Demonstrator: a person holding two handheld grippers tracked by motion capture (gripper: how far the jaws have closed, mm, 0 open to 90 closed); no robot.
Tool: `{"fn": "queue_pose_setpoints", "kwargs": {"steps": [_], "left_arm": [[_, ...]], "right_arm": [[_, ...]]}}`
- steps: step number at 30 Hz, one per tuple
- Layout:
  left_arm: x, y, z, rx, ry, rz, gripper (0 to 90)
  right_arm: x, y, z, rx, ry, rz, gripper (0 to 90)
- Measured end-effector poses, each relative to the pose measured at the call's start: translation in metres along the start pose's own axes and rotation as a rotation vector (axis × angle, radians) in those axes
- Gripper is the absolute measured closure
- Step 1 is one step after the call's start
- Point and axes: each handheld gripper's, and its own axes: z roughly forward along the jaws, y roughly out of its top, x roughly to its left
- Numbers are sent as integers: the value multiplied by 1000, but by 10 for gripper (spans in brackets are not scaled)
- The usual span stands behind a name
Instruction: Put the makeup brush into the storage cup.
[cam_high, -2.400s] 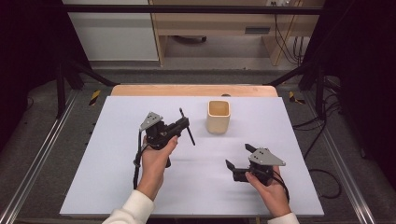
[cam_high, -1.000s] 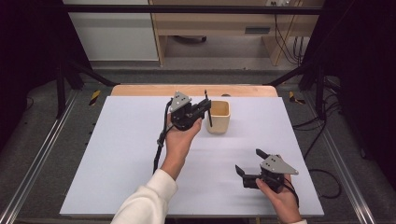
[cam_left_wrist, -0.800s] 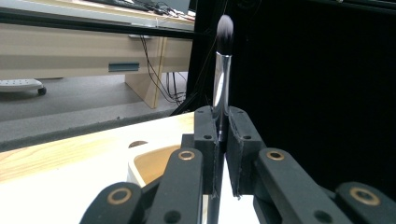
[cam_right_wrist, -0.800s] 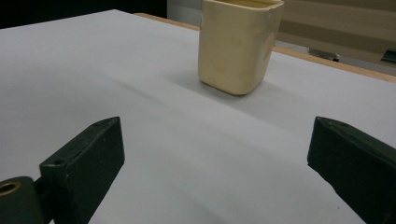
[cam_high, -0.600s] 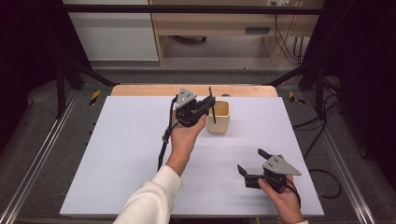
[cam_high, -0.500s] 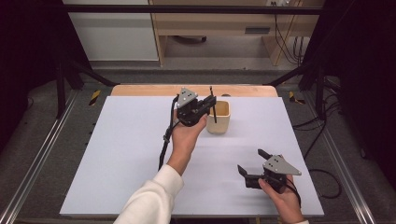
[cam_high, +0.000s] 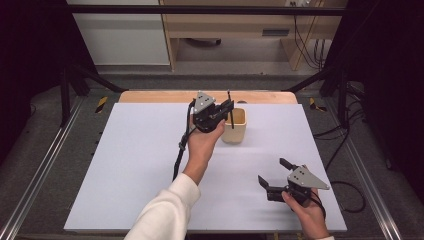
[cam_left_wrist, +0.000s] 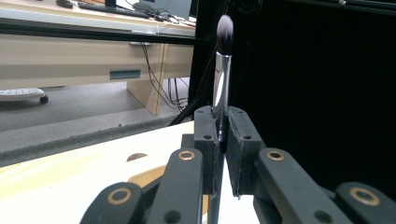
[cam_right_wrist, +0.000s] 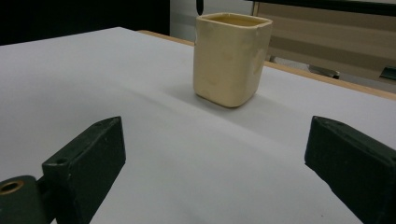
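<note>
Now | left gripper clamped on brush, carried from mid-table to above cup | right gripper spread wide, idle near the front edge | lowering in looks next

Makeup brush: slim, dark handle, shiny silver ferrule, soft dark bristle tuft with paler tips at the top. It stands upright, bristles up, clamped at the handle, handle end pointing down over the mouth of the cup. Cup: cream-yellow, squarish with rounded corners, open top, glossy walls, upright on the white table surface toward its far edge, near the middle. Whether the brush tip touches the cup cannot be told.
</note>
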Motion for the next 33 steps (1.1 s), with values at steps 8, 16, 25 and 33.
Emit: {"fn": "queue_pose_setpoints", "kwargs": {"steps": [8,16,25,33], "left_arm": [[2,4,2,-18,5,-4,832],[1,9,4,-24,14,24,832],[2,10,10,-26,24,48,832],[1,8,16,-30,30,69,832]], "right_arm": [[-1,0,-1,-1,-1,5,54],[-2,0,-1,-2,-6,3,54],[-2,0,-1,-5,-9,8,53],[-3,0,-1,-8,-10,9,53]]}}
